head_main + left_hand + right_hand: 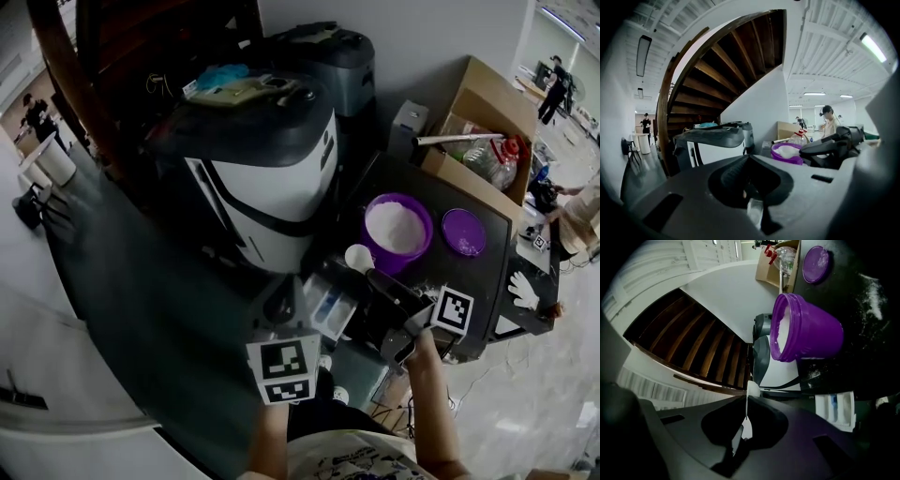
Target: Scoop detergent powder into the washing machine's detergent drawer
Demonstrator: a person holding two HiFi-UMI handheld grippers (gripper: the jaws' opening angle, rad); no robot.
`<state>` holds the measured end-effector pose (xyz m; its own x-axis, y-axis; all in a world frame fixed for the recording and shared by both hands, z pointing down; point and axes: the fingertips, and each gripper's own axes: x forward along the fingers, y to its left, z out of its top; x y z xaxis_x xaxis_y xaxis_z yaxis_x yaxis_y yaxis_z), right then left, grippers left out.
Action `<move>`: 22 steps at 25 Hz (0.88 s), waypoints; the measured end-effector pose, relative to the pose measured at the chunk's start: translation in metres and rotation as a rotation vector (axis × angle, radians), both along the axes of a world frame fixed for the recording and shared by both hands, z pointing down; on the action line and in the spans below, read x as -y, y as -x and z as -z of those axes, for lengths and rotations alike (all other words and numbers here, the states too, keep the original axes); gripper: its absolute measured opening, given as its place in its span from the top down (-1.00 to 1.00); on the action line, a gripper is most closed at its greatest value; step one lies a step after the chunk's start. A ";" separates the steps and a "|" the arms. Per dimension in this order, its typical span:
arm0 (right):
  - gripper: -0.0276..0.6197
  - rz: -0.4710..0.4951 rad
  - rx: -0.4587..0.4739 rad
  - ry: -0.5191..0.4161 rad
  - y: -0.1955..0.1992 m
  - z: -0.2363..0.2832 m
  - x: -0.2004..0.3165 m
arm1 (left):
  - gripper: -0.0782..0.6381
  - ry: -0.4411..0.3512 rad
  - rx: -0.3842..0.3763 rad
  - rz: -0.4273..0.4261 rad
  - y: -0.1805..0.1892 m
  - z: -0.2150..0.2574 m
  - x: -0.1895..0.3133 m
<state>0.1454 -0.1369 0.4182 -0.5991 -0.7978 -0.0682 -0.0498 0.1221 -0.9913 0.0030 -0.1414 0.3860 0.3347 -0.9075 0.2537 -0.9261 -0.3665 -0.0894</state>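
Clamps the right gripper [744, 427] shut on the thin handle of a white scoop [359, 257], long axis running straight out along the jaws, bowl forward. Shows that bowl at the near rim of the purple tub [815, 333], directly ahead of the right gripper, open and well filled with white powder [396, 228]. Places the detergent drawer [330, 311], pulled out of the washing machine [272, 178], just left of and below the right gripper, between it and the left gripper [751, 194]. Probably calls for only a short swing left and down to tip. Leaves unclear whether the bowl is loaded, or whether the drawer's white-and-blue compartments hold powder. Has the left gripper's jaws together beside the drawer. Sets the purple lid [464, 232] right of the tub.
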 end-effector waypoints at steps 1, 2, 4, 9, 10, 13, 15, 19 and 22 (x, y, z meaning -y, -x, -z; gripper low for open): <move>0.85 0.010 -0.001 0.004 0.004 -0.002 0.000 | 0.77 0.005 0.002 0.007 0.003 -0.002 -0.001; 0.85 0.020 -0.003 0.009 0.007 -0.004 0.000 | 0.77 0.010 0.004 0.014 0.007 -0.004 -0.002; 0.85 0.033 -0.008 0.020 0.014 -0.009 0.000 | 0.77 0.017 0.007 0.028 0.014 -0.007 -0.004; 0.85 0.052 -0.029 0.037 0.028 -0.018 0.000 | 0.77 0.027 0.005 0.059 0.033 -0.011 -0.008; 0.85 0.055 -0.036 0.040 0.031 -0.020 -0.001 | 0.77 0.031 0.006 0.064 0.036 -0.013 -0.009; 0.85 0.065 -0.061 0.048 0.038 -0.028 -0.002 | 0.77 0.048 0.007 0.073 0.044 -0.021 -0.011; 0.85 0.073 -0.083 0.053 0.045 -0.035 -0.004 | 0.77 0.061 0.005 0.075 0.049 -0.028 -0.012; 0.85 0.082 -0.112 0.077 0.058 -0.049 -0.009 | 0.77 0.086 0.006 0.068 0.056 -0.041 -0.013; 0.85 0.070 -0.124 0.109 0.065 -0.060 -0.011 | 0.77 0.100 0.008 0.063 0.061 -0.047 -0.012</move>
